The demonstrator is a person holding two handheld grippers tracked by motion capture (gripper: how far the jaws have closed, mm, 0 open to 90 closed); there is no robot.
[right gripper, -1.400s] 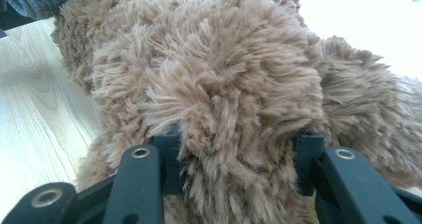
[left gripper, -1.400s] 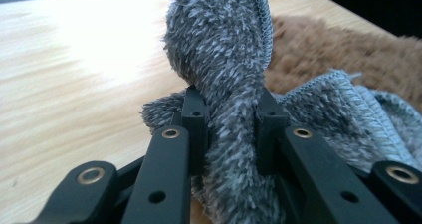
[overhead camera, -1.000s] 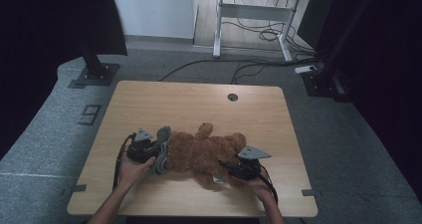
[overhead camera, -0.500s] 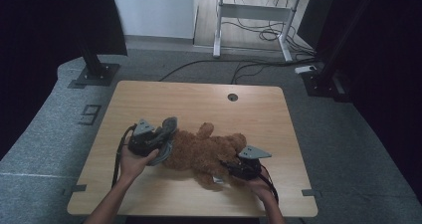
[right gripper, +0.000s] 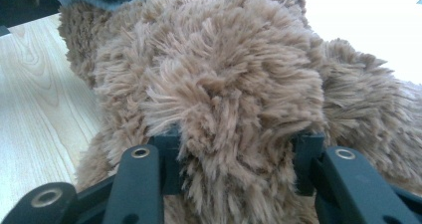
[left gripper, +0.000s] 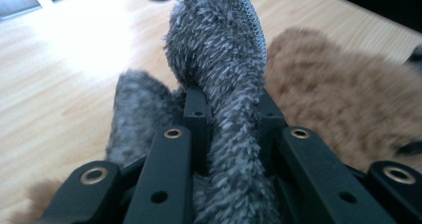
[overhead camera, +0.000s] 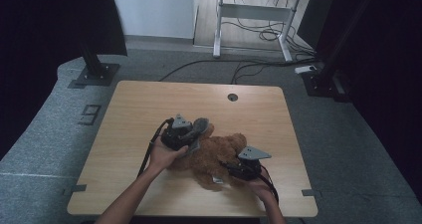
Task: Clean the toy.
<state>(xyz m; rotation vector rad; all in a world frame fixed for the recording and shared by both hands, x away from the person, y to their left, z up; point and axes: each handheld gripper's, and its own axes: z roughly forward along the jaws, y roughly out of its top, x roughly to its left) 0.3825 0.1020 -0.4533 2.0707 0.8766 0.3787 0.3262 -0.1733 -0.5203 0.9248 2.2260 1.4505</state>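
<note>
Meanwhile the left gripper [overhead camera: 193, 134] pinches a grey fuzzy cloth [left gripper: 221, 59] tight, and the right gripper [overhead camera: 230, 170] clamps the brown teddy bear [right gripper: 224, 84] on the table [overhead camera: 149, 104].

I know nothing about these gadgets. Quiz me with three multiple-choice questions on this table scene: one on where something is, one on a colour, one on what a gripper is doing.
1. Where does the fluffy brown plush teddy bear lie?
A. on the floor
B. on the wooden table, between the two grippers
C. on the far desk

2. What colour is the fuzzy cloth in the left gripper?
A. grey
B. red
C. yellow

3. What is the right gripper doing?
A. hanging open in the air
B. lying on the floor
C. clamping brown fur

Answers: 1 B, the high view shows it there; 2 A, the left gripper view shows grey pile; 3 C, fur bulges between its jaws.
</note>
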